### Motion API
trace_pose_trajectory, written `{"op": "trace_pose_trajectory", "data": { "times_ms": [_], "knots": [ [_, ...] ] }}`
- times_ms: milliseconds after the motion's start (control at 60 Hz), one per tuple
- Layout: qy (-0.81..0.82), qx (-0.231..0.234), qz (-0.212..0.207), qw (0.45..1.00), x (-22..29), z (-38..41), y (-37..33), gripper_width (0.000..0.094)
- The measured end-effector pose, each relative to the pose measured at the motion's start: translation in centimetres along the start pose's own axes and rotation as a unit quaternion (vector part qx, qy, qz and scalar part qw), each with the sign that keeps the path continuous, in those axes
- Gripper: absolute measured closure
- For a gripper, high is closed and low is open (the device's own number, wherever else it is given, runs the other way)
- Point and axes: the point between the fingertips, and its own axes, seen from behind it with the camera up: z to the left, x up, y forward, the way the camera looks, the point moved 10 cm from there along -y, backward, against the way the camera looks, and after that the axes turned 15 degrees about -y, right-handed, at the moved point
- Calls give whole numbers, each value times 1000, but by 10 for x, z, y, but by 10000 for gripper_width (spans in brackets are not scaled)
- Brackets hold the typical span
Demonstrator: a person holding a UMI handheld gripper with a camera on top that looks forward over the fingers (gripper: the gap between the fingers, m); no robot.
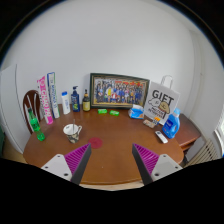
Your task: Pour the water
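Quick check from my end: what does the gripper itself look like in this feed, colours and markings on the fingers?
The gripper shows as two dark, wedge-shaped fingers tapering toward their tips. Each carries a magenta-pink pad on its inner face, patterned with fine stripes or ridges; the other pad matches it. No cables, printed labels, hand or sleeve are visible. The fingers are apart, with only bare wooden table between them.

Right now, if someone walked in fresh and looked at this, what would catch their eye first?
Probably the framed group photo standing against the wall at the back of the round wooden table, with the white sign in bold black letters to its right. Next, the row of bottles lined up to the photo's left, a green bottle nearest the table's edge. The gripper hangs open over the near table, nothing between its fingers.
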Motion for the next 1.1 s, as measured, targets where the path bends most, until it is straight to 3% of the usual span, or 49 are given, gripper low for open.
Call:
{"op": "trace_pose_trajectory", "data": {
  "times_ms": [350,750,967,1100],
  "knots": [
    [-2,17,0,1000,9,98,-5,80],
    [19,126,-66,990,57,350,42,77],
    [22,117,-128,985,95,441,134,78],
    [32,87,-138,986,105,462,189,113]
  ]
}}
